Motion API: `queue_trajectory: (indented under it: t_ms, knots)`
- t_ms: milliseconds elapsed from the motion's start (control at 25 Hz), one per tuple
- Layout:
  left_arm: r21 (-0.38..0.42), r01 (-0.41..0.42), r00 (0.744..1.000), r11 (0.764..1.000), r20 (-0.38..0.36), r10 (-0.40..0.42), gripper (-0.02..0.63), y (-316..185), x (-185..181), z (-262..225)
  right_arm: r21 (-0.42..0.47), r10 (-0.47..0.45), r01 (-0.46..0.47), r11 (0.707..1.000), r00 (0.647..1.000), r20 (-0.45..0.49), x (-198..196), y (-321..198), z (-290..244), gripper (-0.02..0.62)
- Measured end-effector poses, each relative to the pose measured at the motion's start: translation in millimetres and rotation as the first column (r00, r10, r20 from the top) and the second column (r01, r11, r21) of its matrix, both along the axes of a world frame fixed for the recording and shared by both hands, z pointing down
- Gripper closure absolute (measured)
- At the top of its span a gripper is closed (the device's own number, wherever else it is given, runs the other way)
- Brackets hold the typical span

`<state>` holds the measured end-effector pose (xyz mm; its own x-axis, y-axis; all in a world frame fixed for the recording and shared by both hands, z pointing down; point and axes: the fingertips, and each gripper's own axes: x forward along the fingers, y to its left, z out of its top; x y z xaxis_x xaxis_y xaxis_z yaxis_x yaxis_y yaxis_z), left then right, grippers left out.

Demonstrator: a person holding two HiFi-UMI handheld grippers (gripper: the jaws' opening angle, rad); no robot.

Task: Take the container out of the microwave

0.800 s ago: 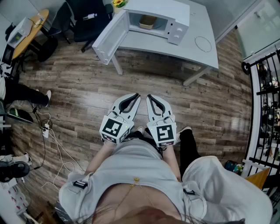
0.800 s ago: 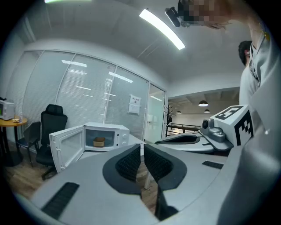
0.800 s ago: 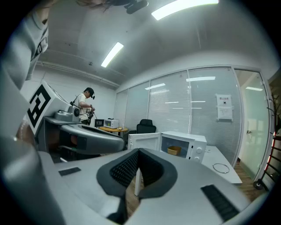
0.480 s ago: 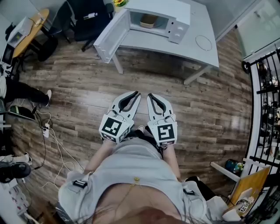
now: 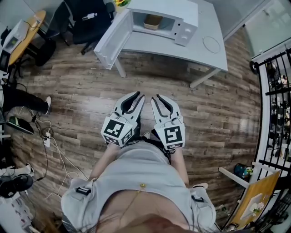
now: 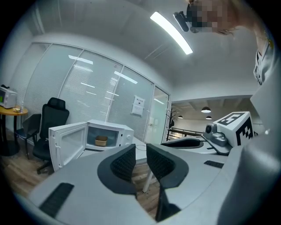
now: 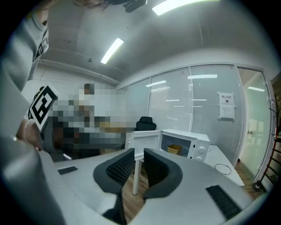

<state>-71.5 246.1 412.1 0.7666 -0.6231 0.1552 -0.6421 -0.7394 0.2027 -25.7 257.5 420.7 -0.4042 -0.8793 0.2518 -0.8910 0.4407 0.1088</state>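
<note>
Not much changed, just a small step closer. The left gripper and right gripper are still low by the waist, jaws a crack apart and empty. The container sits inside the open microwave on the far table, so the reach hasn't started.

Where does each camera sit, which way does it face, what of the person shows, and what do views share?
Head view: on the person's head, looking steeply down at floor, torso, left gripper, right gripper; table ahead.
Left gripper view: rides that gripper, looks level along its parted, empty jaws; right gripper and shirt at right.
Right gripper view: same along its own parted jaws; shirt and left gripper's cube at left.
Shared: all three show the open microwave with the container inside.
</note>
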Motion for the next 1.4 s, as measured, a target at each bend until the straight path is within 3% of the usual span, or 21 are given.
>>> queue_trajectory:
  t_ms: [320,640,1400]
  knots:
    - [0.015,-0.081,0.997,0.997,-0.008,0.082,0.525,-85.7,9.7,-1.6,0.001,0.055,-0.055,0.998,0.998,-0.008,4.6,-85.1,2.5,0.522]
    - [0.02,-0.091,0.996,0.996,-0.006,0.092,0.525,-151.7,-2.4,-1.4,-0.004,0.056,-0.056,0.998,0.998,-0.022,-9.2,-152.2,1.8,0.522]
    - [0.007,-0.13,0.992,0.992,0.004,0.13,0.526,-210.0,-29.7,7.1,0.003,0.095,-0.095,0.995,0.995,-0.014,-35.9,-216.8,2.8,0.522]
